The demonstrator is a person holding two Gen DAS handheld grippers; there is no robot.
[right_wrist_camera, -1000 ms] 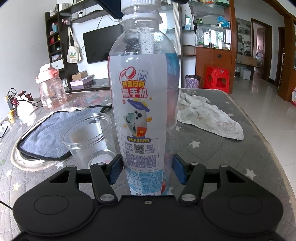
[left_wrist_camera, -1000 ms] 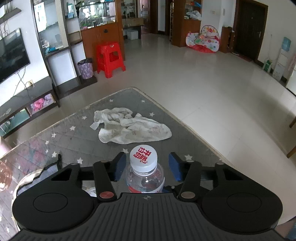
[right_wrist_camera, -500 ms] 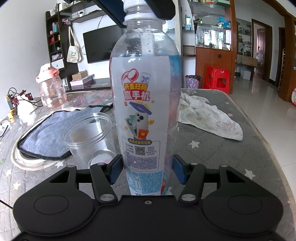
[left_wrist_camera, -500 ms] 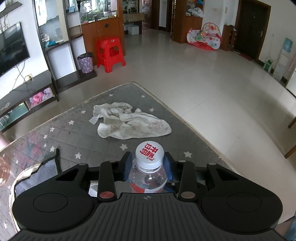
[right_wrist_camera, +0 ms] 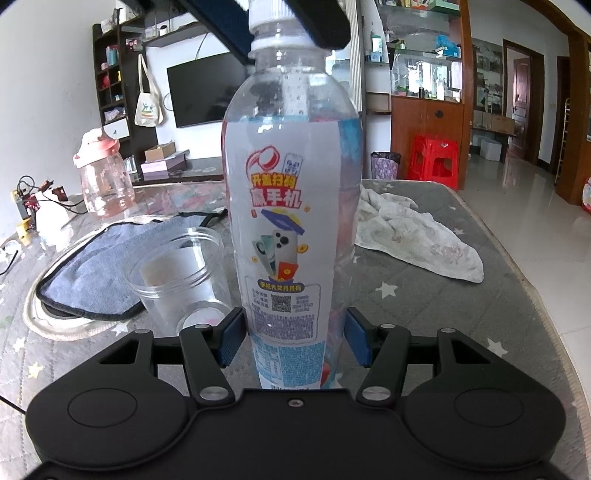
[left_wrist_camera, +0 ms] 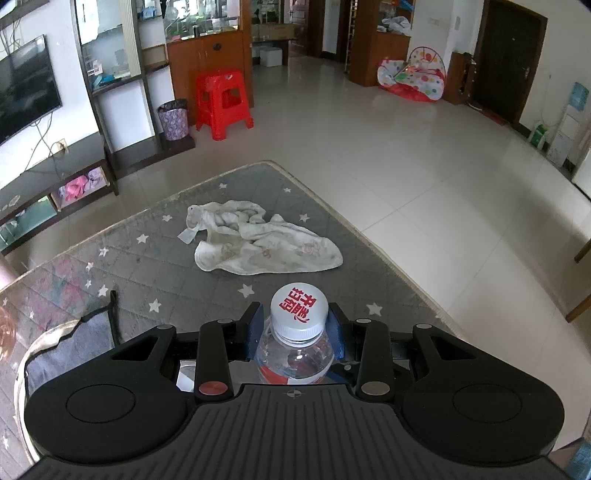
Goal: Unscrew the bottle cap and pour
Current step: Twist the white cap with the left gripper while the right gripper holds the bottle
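Note:
A clear water bottle (right_wrist_camera: 291,229) with a printed label stands upright on the star-patterned table. Its white cap (left_wrist_camera: 299,312) with red characters sits between the blue pads of my left gripper (left_wrist_camera: 295,328), which comes from above and is shut on the cap. In the right wrist view the left fingers (right_wrist_camera: 317,22) clamp the cap (right_wrist_camera: 271,18) at the top. My right gripper (right_wrist_camera: 293,334) is shut on the bottle's lower body. A clear plastic cup (right_wrist_camera: 181,273) stands empty just left of the bottle.
A crumpled white cloth (left_wrist_camera: 258,247) lies on the table (left_wrist_camera: 155,266) beyond the bottle, seen also in the right wrist view (right_wrist_camera: 413,236). A grey-blue cloth (right_wrist_camera: 99,269) on a round mat lies left. A pink water jug (right_wrist_camera: 103,177) and cables stand far left. The table edge runs right.
My left gripper has closed from wide open onto the bottle cap. The right gripper has kept its hold on the bottle, which stays upright.

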